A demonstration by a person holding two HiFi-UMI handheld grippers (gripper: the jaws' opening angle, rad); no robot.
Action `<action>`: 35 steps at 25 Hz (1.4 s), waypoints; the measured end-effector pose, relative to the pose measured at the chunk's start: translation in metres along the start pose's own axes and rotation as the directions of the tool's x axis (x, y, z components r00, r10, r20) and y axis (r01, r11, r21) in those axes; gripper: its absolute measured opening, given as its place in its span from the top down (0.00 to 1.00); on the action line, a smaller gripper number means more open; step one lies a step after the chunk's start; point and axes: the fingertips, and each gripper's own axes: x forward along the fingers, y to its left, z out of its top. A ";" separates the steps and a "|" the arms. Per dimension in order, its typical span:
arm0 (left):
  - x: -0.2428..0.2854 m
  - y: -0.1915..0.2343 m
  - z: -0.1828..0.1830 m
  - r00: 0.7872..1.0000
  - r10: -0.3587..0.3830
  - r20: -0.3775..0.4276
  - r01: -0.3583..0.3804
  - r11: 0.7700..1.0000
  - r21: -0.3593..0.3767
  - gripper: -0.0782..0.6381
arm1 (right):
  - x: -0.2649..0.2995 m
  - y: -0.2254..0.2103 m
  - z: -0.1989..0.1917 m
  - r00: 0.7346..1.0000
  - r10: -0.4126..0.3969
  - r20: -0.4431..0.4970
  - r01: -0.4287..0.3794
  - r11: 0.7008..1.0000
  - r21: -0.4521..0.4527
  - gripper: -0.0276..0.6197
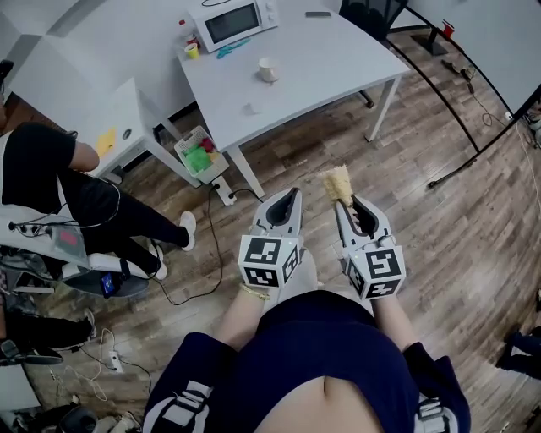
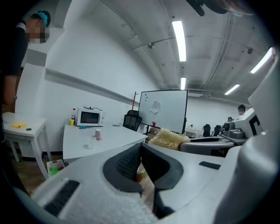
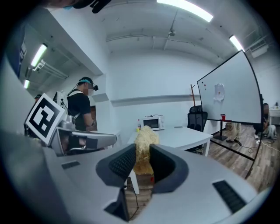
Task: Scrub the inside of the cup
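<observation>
**Head view.**
- The bench [image 1: 330, 59] is white with four legs, and the wooden floor [image 1: 473, 228] is open off its near and right edges.
- The cup [image 1: 268, 69] is pale and stands upright near the middle of the bench, well in from every edge.
- The microwave [image 1: 232, 20] sits at the bench's far left corner.
- A basket [image 1: 196, 152] of green items sits on the floor against the bench's left near leg.
- A small bench [image 1: 127, 110] stands just left of the bench, and a seated person [image 1: 51, 186] is farther left.
- The left gripper [image 1: 292, 194] is held over the floor well short of the bench's near edge, with its jaws together and empty.
- The right gripper [image 1: 345, 201] is held beside it, equally short of the bench, with its jaws clamped on a straw-coloured scrubber [image 1: 338, 182].

**Left gripper view.**
- The jaws are pressed together with nothing between them.
- The bench's near corner lies ahead and the cup stands on it apart from the other items, with clear top all round.
- An office chair [image 2: 131, 120] and a whiteboard [image 2: 162, 109] stand beyond the bench's right end.

**Right gripper view.**
- The jaws grip the scrubber's lower part, and its fibrous top rises above them.
- The bench lies beyond, with bare floor to its right.
- A standing person [image 3: 83, 109] is to the left of the bench.
</observation>
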 end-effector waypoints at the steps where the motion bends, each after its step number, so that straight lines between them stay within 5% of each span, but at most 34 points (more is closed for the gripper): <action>1: 0.000 0.000 -0.001 1.000 0.002 -0.004 -0.002 1.000 -0.001 0.87 | 0.001 -0.001 -0.001 1.000 0.002 -0.001 -0.002 1.000 0.006 0.79; 17: 0.087 0.013 0.015 0.999 -0.033 -0.024 0.033 0.999 0.007 0.87 | 0.057 -0.062 0.015 1.000 -0.024 -0.001 0.024 1.000 0.014 0.79; 35: 0.235 0.098 0.061 0.999 -0.038 -0.035 0.039 0.999 0.029 0.87 | 0.211 -0.135 0.069 0.999 -0.032 0.020 0.032 0.999 0.001 0.79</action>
